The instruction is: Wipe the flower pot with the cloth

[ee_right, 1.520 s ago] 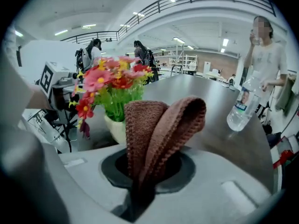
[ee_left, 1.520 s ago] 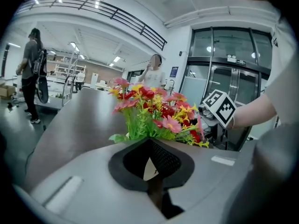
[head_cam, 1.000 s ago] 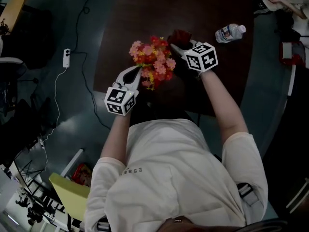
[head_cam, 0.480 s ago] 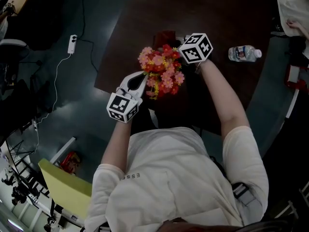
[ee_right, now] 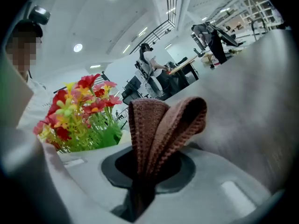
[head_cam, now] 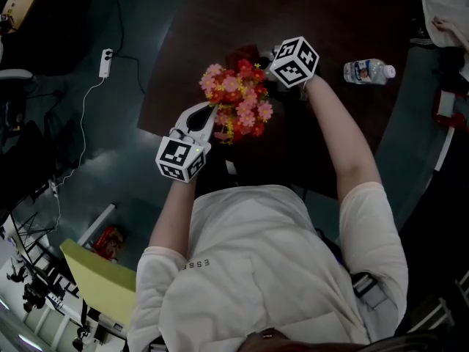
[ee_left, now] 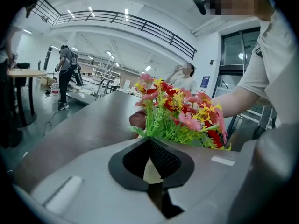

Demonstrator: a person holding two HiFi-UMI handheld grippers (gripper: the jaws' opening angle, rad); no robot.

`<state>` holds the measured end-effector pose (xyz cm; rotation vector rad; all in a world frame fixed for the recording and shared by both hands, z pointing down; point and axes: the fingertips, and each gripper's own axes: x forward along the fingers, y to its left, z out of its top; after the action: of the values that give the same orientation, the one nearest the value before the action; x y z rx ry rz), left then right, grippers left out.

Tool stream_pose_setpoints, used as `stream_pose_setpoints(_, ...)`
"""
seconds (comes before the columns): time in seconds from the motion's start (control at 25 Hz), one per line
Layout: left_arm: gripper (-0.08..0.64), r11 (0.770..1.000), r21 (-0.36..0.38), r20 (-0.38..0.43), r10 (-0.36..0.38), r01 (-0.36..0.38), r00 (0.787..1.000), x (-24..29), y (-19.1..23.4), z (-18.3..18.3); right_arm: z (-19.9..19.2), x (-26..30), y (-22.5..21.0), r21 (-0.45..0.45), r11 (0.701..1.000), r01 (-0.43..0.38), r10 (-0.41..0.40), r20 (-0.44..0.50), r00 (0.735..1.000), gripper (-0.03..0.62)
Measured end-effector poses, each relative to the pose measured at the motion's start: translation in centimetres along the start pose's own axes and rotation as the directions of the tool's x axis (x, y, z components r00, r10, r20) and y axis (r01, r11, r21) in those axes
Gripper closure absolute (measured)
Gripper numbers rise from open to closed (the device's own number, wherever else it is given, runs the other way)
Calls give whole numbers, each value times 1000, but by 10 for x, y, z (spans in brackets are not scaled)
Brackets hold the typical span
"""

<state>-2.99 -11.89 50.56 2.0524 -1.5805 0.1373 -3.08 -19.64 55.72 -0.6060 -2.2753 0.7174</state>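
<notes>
**Inspector:** While the left gripper (ee_left: 150,143) is clamping shut on a pale edge under the flowers (head_cam: 238,97), which I am taking to be the rim of the flower pot (ee_right: 123,136), where is the pot standing?

**Assistant:** It is sitting close to the near edge of the table (head_cam: 220,20), towards the left corner. The blooms are covering the pot from above, so its body is hardly showing. A water bottle (head_cam: 368,70) is lying well apart, by the right edge.

**Inspector:** And the wiping tool?

**Assistant:** The right gripper (ee_right: 147,160) is pinching the cloth (ee_right: 159,125) tight, with a folded loop standing up out of its jaws. It is working at the far side of the pot, just beside the flowers.

**Inspector:** Is the cloth touching the pot?

**Assistant:** No view is showing contact, so I cannot tell.

**Inspector:** Then I am recording progress as follows: pot steadied, cloth gripped and brought to the pot, so the preparation is looking complete. I am judging the wiping to be under way at best. Nothing is showing which sides are clean, so I am treating the whole wall of the pot as outstanding
</notes>
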Motion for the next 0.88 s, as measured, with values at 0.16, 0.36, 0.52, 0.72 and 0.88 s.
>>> stream_pose_setpoints(0.16, 545, 1000, 3, -5, 5, -5, 1000, 0, 0, -1, -10, -11, -2, 20, 998, 60, -61, 22, 998, 548)
stream_pose_setpoints(0.36, 545, 1000, 10, 2, 5, -5, 1000, 0, 0, -1, -29, -27, 5, 49, 992, 118, -120, 52, 991, 548)
stream_pose_setpoints(0.52, 545, 1000, -3, 3, -3, 3, 1000, 0, 0, -2, -51, -39, 12, 114, 979, 168, -179, 96, 979, 548)
stream_pose_setpoints(0.72, 545, 1000, 5, 0, -26, 26, 1000, 1, 1, -3, -73, -58, 26, 154, 935, 320, -344, 171, 923, 548)
stream_pose_setpoints(0.88, 545, 1000, -9, 50, -18, 19, 999, -8, 3, 8, -86, -80, 39, 185, 808, 560, -589, 252, 767, 548)
